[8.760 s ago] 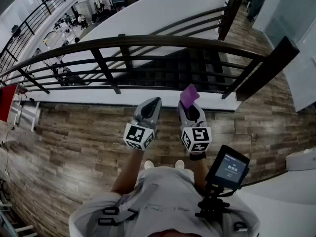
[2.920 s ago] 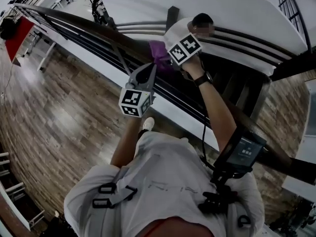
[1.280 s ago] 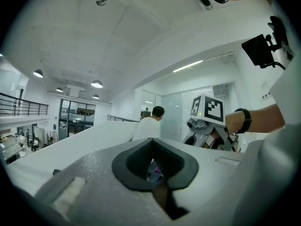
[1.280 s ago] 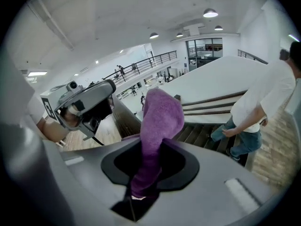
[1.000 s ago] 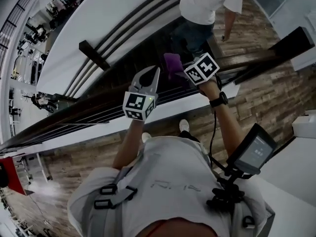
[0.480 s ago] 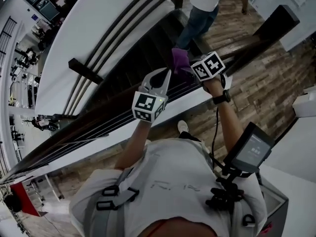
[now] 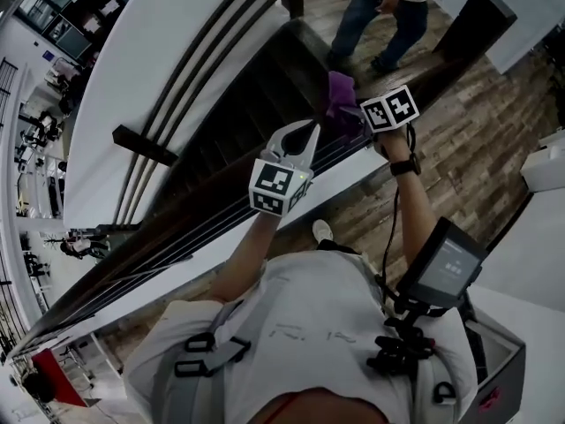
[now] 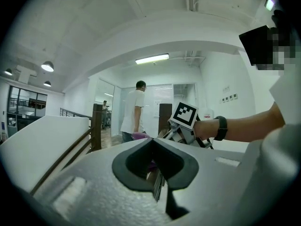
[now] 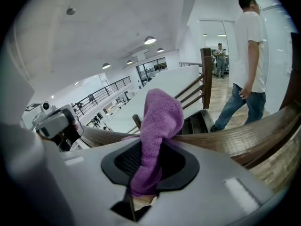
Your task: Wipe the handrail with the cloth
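- Left gripper (image 8: 157,188): jaws pressed together, nothing between them.
- Right gripper (image 9: 141,194) pinches the purple cloth (image 9: 160,121), which appears to rest on the wooden handrail (image 9: 235,142).
- The cloth looks light, soft and floppy. Grip a bunched fold, as now.
- Right gripper view shows cloth against rail. Head view shows only a purple patch.
- Beyond: person (image 9: 247,55) by the stairs.

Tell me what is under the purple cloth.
The wooden handrail: the cloth drapes over its top. The rail surface directly beneath is covered and unseen.
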Demonstrator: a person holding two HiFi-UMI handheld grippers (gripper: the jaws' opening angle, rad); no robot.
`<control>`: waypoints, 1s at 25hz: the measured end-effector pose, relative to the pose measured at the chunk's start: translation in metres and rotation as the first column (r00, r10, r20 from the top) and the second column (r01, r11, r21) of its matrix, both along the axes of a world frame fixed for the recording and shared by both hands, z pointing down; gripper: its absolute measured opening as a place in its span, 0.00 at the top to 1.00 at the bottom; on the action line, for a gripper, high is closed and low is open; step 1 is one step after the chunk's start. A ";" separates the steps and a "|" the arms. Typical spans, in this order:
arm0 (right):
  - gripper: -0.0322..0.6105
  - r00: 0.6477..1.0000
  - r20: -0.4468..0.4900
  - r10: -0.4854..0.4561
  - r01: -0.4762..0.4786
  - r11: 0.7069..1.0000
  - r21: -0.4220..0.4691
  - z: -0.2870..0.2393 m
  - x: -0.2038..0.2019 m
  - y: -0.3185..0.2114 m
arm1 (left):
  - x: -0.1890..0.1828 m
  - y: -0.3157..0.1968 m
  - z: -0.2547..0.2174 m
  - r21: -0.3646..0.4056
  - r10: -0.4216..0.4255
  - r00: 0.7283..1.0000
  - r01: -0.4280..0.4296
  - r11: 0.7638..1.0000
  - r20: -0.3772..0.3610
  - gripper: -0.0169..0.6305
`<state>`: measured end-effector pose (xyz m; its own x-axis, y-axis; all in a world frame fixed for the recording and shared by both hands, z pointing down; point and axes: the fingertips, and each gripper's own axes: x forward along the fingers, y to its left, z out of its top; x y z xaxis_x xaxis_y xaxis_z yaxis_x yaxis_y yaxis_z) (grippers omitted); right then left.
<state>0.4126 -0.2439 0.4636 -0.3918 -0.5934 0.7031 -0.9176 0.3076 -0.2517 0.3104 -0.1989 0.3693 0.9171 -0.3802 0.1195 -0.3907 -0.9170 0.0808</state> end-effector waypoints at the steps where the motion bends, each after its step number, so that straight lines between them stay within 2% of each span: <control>1: 0.80 1.000 0.005 0.013 -0.013 1.000 0.003 -0.001 0.010 0.000 | 0.009 0.001 -0.001 0.000 0.012 1.000 -0.012 1.000 -0.001 0.98; 8: 0.80 0.990 0.012 0.143 -0.143 0.989 0.043 -0.008 0.085 -0.001 | 0.054 0.008 -0.005 0.017 0.063 0.998 -0.063 0.998 -0.001 0.98; 16: 0.80 0.962 0.017 0.273 -0.273 0.960 0.057 -0.016 0.171 -0.010 | 0.103 0.015 -0.008 -0.019 0.108 0.994 -0.109 0.994 -0.025 0.98; 20: 0.80 0.943 0.012 0.332 -0.332 0.941 0.067 -0.013 0.244 -0.030 | 0.151 0.003 -0.002 -0.014 0.121 0.992 -0.121 0.993 -0.020 0.98; 25: 0.80 0.916 0.057 0.397 -0.399 0.916 0.034 -0.006 0.311 -0.042 | 0.173 0.000 0.008 -0.011 0.105 0.994 -0.105 0.994 -0.016 0.98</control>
